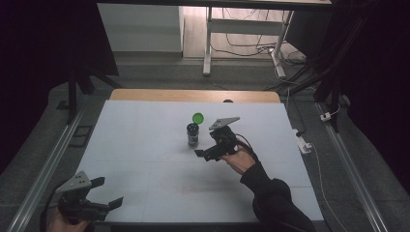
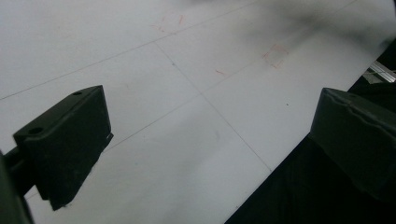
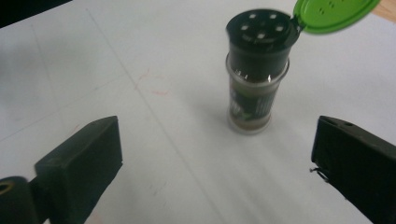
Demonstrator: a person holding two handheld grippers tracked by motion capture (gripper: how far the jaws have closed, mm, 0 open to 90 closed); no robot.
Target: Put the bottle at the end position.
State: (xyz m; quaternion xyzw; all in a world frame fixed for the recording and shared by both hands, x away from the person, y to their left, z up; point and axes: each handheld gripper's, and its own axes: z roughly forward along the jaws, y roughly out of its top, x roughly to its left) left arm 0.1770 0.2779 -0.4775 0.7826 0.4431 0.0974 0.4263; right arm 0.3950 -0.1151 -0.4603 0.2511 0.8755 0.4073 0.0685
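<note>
A small spice shaker (image 1: 193,135) stands upright near the middle of the white table (image 1: 145,145). Its green flip lid (image 1: 197,117) is swung open, showing a black top with several holes (image 3: 261,29). My right gripper (image 1: 209,148) hovers just to the right of the shaker, jaws open, nothing between them. In the right gripper view the shaker (image 3: 256,79) stands ahead of the open gripper (image 3: 215,163), slightly right of centre. My left gripper (image 1: 110,192) is at the table's front left corner, open and empty, over bare table (image 2: 187,93).
The table's front edge runs under the left gripper (image 2: 252,196). Metal rails (image 1: 43,169) flank the table on both sides. A white table leg (image 1: 208,43) and cables (image 1: 261,48) lie on the floor beyond the far edge. A power strip (image 1: 303,141) sits right of the table.
</note>
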